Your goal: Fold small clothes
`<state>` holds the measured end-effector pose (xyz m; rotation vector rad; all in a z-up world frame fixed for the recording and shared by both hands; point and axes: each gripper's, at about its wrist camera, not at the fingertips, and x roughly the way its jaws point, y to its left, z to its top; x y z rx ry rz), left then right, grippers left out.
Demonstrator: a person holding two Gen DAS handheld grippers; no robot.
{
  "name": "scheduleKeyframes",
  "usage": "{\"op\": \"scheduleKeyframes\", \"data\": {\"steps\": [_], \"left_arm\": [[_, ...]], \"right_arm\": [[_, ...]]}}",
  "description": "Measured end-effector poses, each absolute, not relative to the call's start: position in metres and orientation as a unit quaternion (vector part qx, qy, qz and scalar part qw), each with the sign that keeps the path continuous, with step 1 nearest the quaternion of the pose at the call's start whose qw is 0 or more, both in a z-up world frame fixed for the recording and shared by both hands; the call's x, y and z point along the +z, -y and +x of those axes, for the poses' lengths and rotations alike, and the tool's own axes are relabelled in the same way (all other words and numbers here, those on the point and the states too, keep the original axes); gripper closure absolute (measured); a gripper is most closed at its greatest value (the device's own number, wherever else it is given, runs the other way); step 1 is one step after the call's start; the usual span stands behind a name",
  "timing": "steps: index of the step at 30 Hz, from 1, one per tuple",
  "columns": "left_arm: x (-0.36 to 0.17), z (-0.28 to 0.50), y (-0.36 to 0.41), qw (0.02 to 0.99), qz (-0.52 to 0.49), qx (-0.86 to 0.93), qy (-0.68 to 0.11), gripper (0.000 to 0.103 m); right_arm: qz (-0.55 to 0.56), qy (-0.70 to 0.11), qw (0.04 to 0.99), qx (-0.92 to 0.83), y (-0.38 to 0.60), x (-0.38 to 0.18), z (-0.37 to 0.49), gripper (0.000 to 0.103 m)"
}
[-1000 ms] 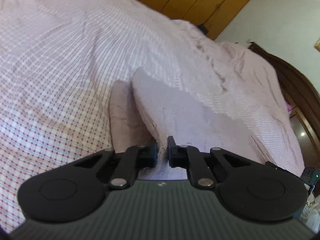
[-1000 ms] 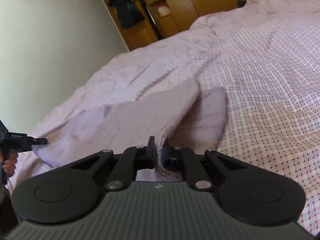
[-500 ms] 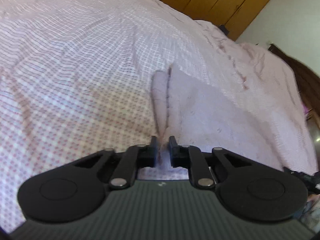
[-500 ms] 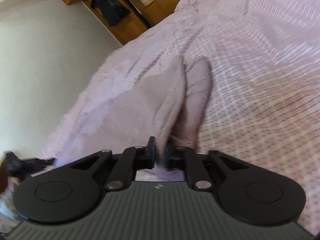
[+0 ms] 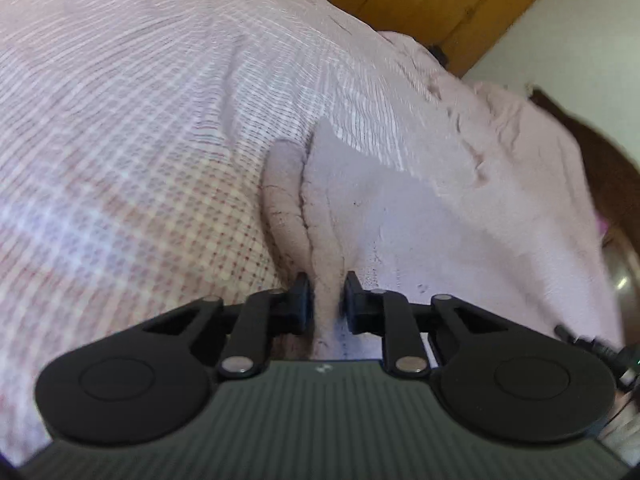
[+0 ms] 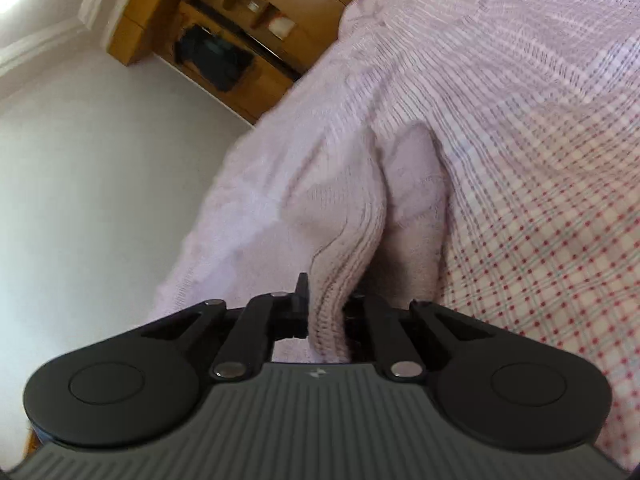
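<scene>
Left claw [image 5: 325, 298] pitched down, jaws closing on a fold of the knit garment [image 5: 380, 216], which sits between the pads. Right claw [image 6: 326, 304] tilted down shallower, jaws clamped tight on the garment's ribbed edge, right finger mostly hidden behind fabric.

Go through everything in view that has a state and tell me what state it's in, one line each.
Pink knit garment: doubled over on the bed, one edge pinched up.
Left gripper: closing on a fold of the garment.
Right gripper: shut on the garment's ribbed edge.
Checked bedsheet: spread over the bed, wrinkled.
Wooden wardrobe: open, dark clothing hanging inside.
</scene>
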<state>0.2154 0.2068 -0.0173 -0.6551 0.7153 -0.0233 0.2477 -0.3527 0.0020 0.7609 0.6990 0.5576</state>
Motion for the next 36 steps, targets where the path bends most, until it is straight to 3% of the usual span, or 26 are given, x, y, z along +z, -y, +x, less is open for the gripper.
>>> {"op": "scheduleKeyframes", "data": {"steps": [3, 8, 9, 11, 12, 13, 21, 22, 24, 29, 33, 36], "left_arm": [[-0.008, 0.196, -0.219, 0.89, -0.313, 0.005, -0.331, 0.092], [0.002, 0.189, -0.215, 0.9, -0.295, 0.006, -0.321, 0.091], [0.006, 0.192, -0.211, 0.905, -0.29, -0.005, -0.31, 0.086], [0.014, 0.198, -0.205, 0.913, -0.278, -0.028, -0.298, 0.06], [0.016, 0.205, -0.202, 0.914, -0.276, -0.04, -0.294, 0.039], [0.016, 0.215, -0.198, 0.915, -0.274, -0.046, -0.293, 0.027], [-0.021, 0.287, -0.204, 0.891, -0.293, -0.033, -0.346, 0.031], [-0.021, 0.285, -0.205, 0.889, -0.3, -0.051, -0.344, 0.05], [-0.021, 0.284, -0.205, 0.878, -0.307, -0.081, -0.359, 0.067], [-0.033, 0.281, -0.21, 0.872, -0.314, -0.059, -0.37, 0.065], [-0.033, 0.273, -0.221, 0.877, -0.338, -0.045, -0.339, 0.042], [-0.038, 0.271, -0.23, 0.87, -0.363, -0.049, -0.33, 0.041]], "right_arm": [[0.362, -0.329, 0.834, 0.256, 0.369, 0.005, 0.239, 0.098], [0.339, -0.377, 0.827, 0.243, 0.365, -0.015, 0.242, 0.097], [0.335, -0.378, 0.829, 0.241, 0.362, -0.015, 0.242, 0.097], [0.33, -0.377, 0.83, 0.247, 0.358, -0.01, 0.241, 0.094], [0.326, -0.378, 0.83, 0.249, 0.355, -0.009, 0.241, 0.089], [0.321, -0.379, 0.832, 0.25, 0.353, -0.009, 0.242, 0.088], [0.319, -0.377, 0.831, 0.255, 0.352, -0.011, 0.24, 0.086], [0.321, -0.376, 0.83, 0.257, 0.354, -0.012, 0.237, 0.086], [0.321, -0.379, 0.829, 0.258, 0.355, -0.014, 0.239, 0.086], [0.312, -0.379, 0.833, 0.256, 0.353, -0.014, 0.242, 0.086], [0.314, -0.378, 0.832, 0.258, 0.353, -0.013, 0.24, 0.085], [0.315, -0.377, 0.832, 0.26, 0.354, -0.013, 0.239, 0.085]]}}
